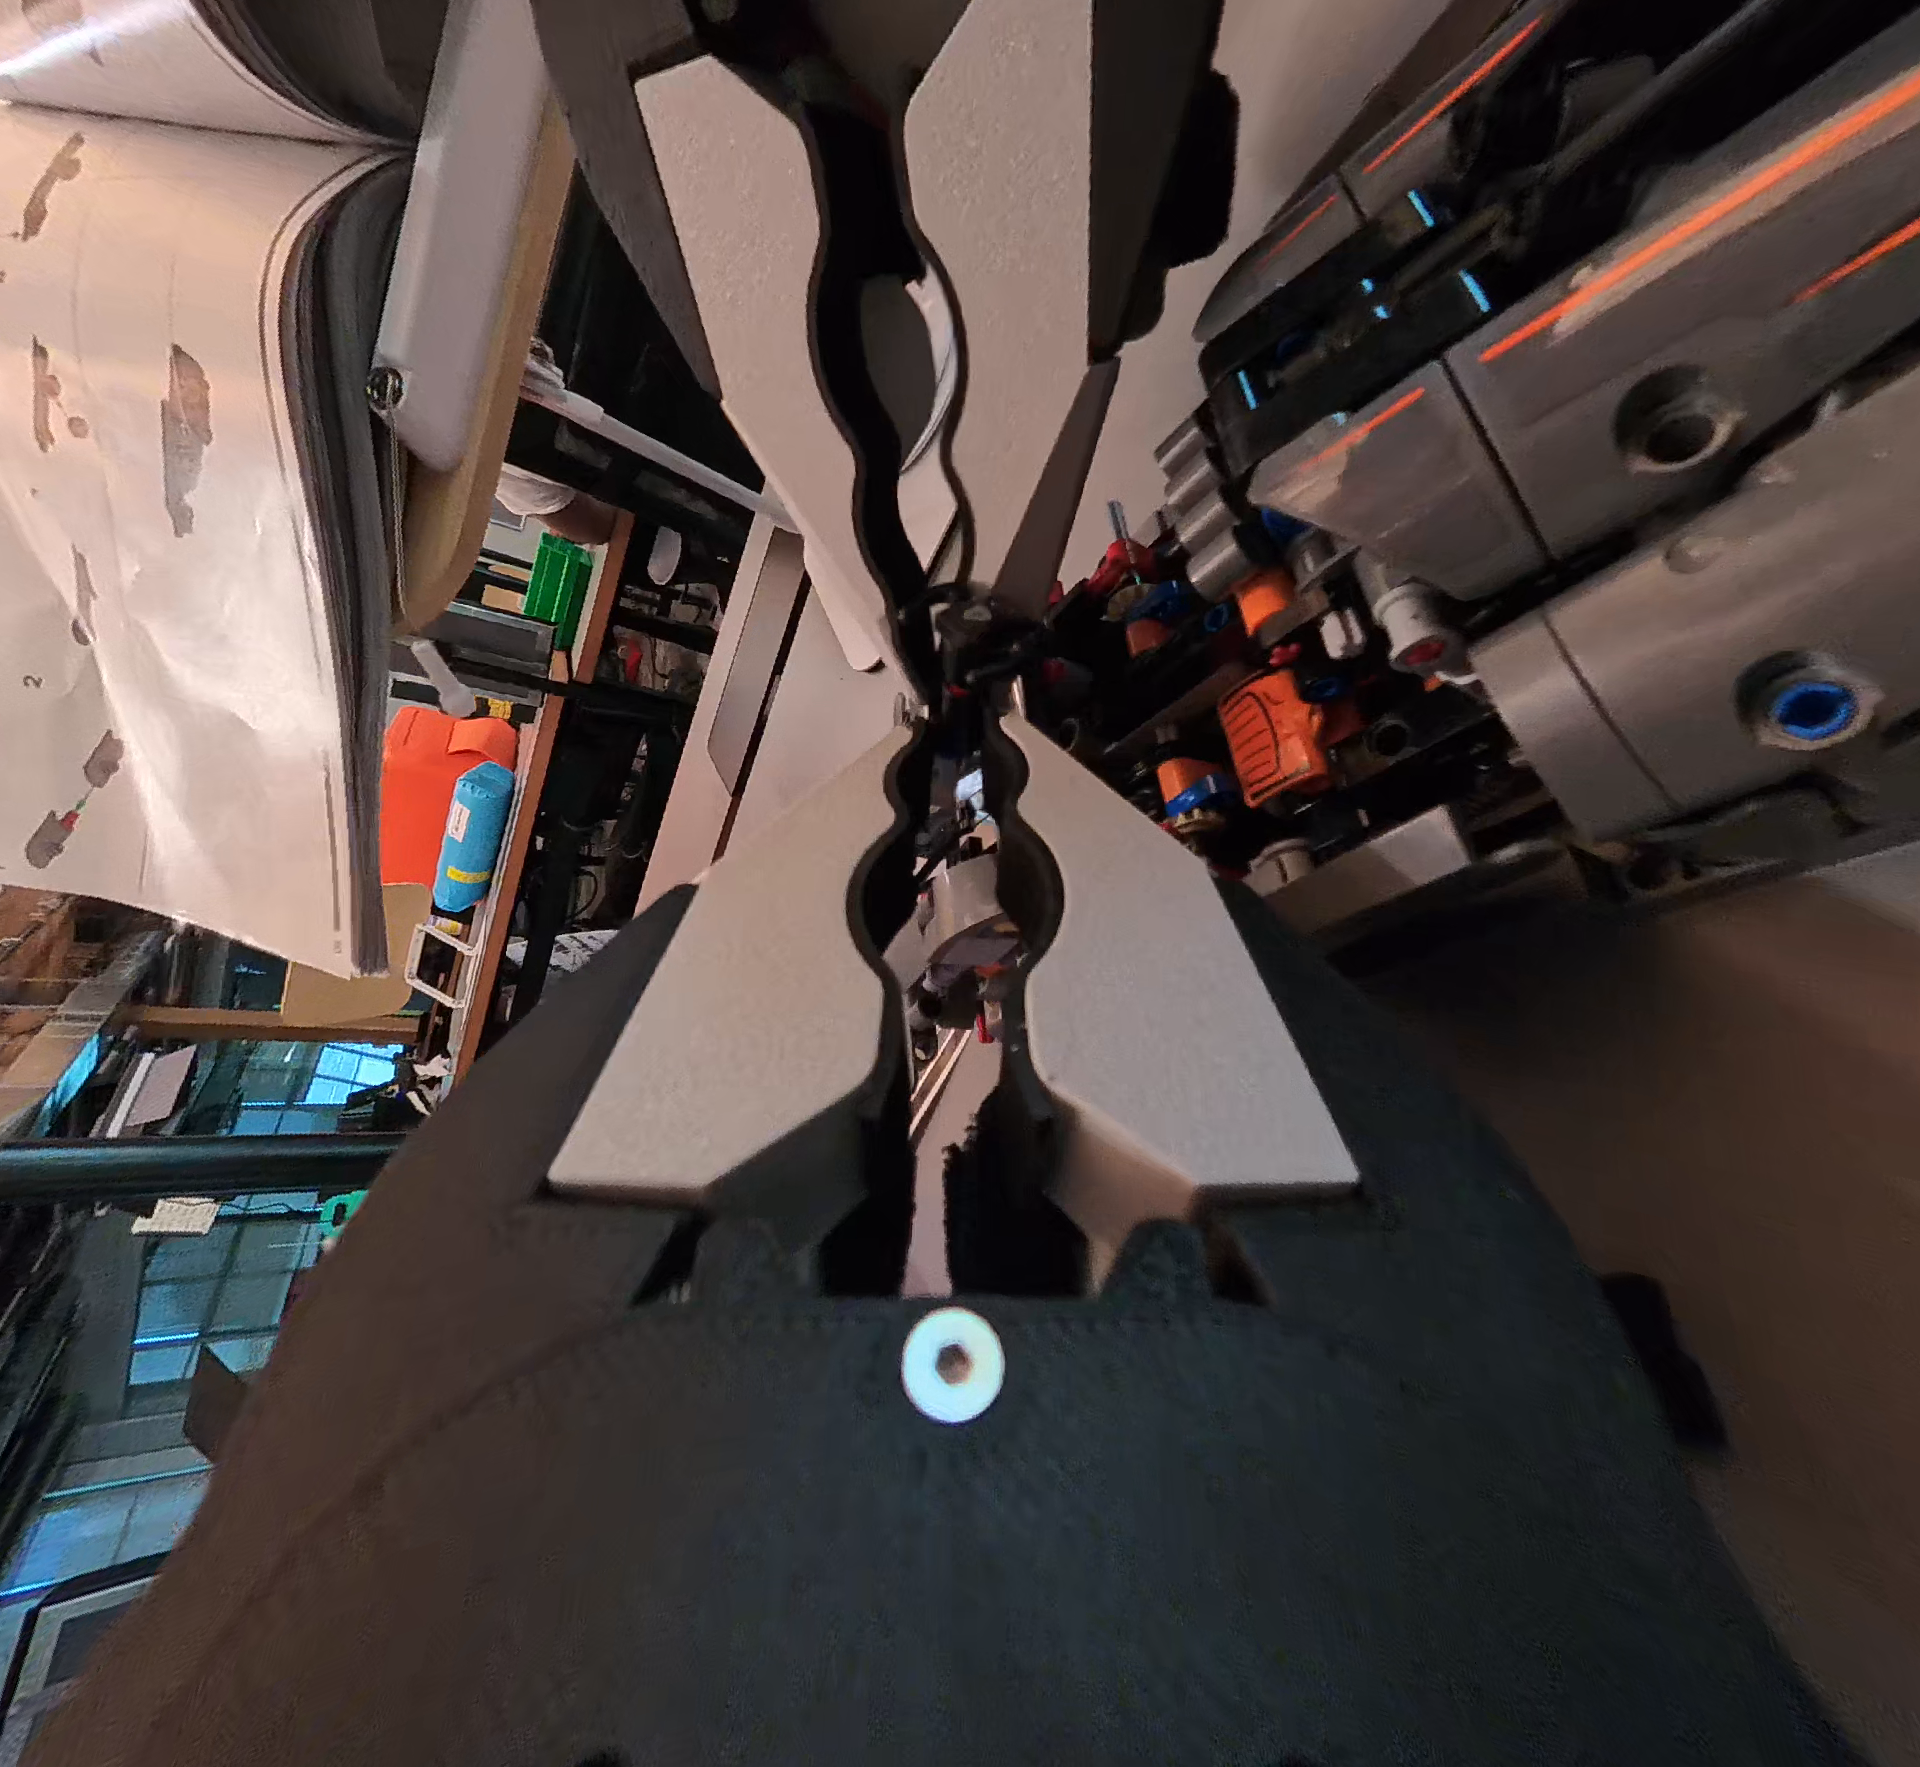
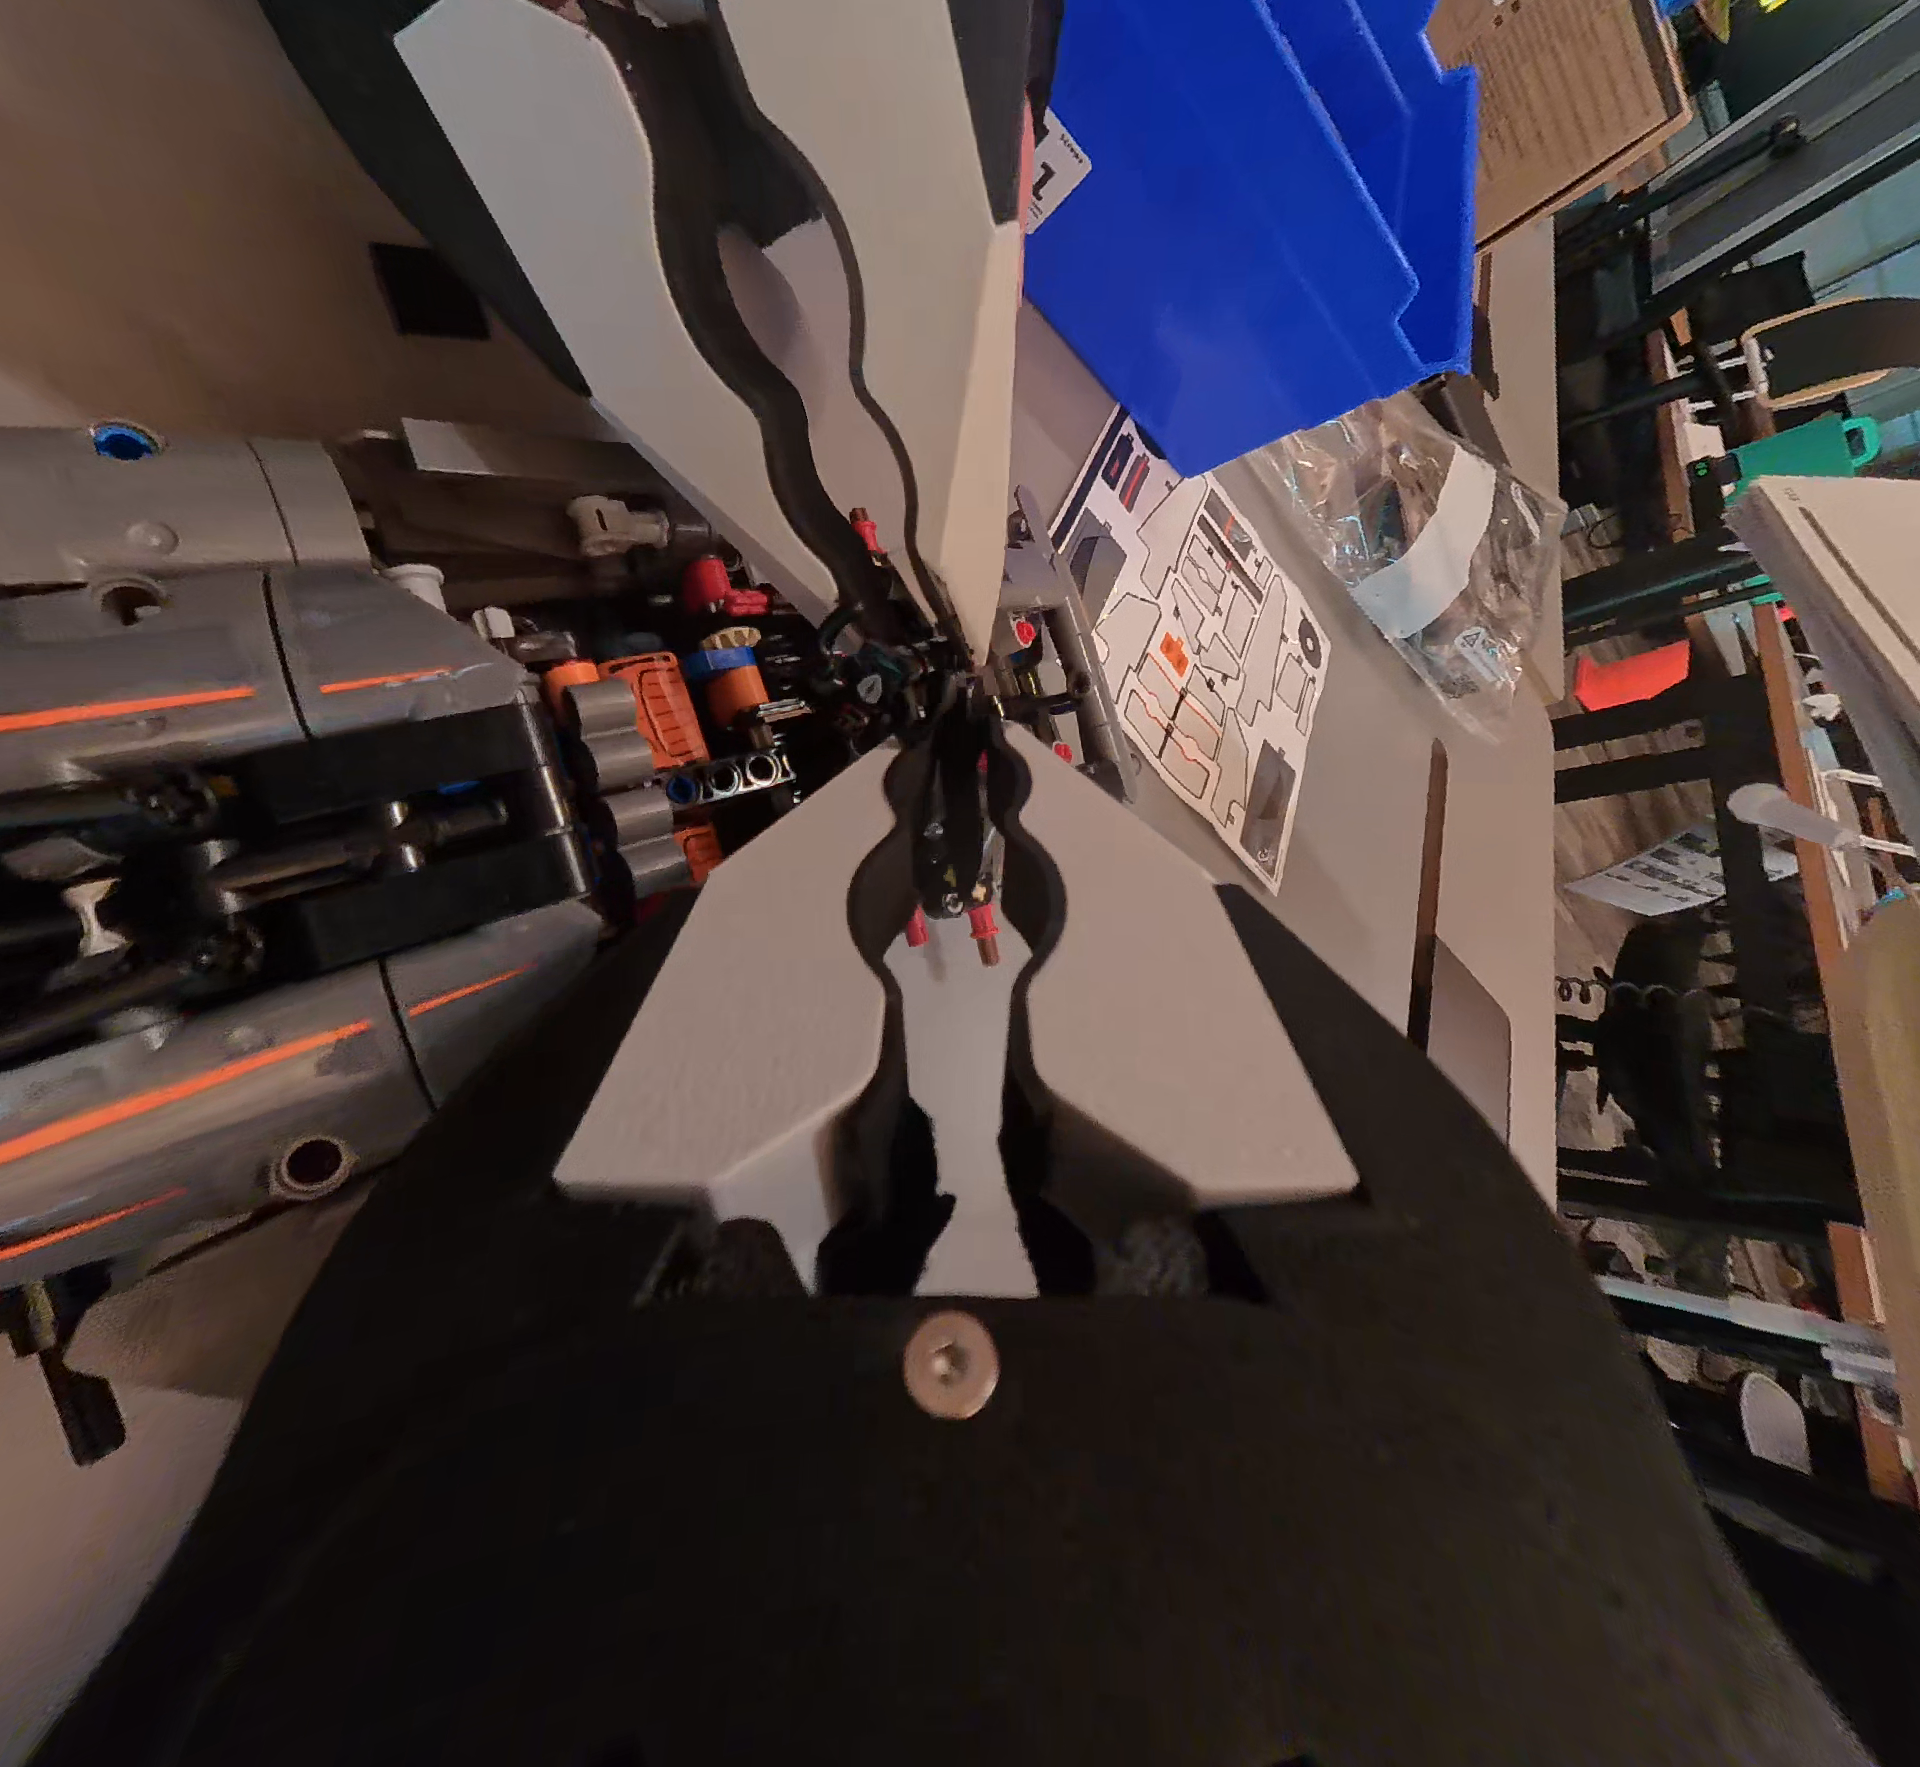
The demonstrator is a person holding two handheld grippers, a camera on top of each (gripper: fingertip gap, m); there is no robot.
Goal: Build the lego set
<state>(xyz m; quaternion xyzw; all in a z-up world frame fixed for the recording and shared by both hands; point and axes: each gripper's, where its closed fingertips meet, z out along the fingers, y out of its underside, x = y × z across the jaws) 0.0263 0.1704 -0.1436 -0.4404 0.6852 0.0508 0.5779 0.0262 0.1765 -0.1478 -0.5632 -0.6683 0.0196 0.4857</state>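
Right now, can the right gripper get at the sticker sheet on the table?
Probably not as is. The right gripper is shut on a small black lego subassembly, tip to tip with the left gripper. The sticker sheet lies uncovered just past them, so it must let go first.

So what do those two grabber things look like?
Both look the same. The left gripper has two pale grey, wedge-shaped jaws with wavy inner edges lined in black. They sit in a rough black body with one round silver screw in the middle. The right gripper matches it, with its own screw. No cables or sleeves show.
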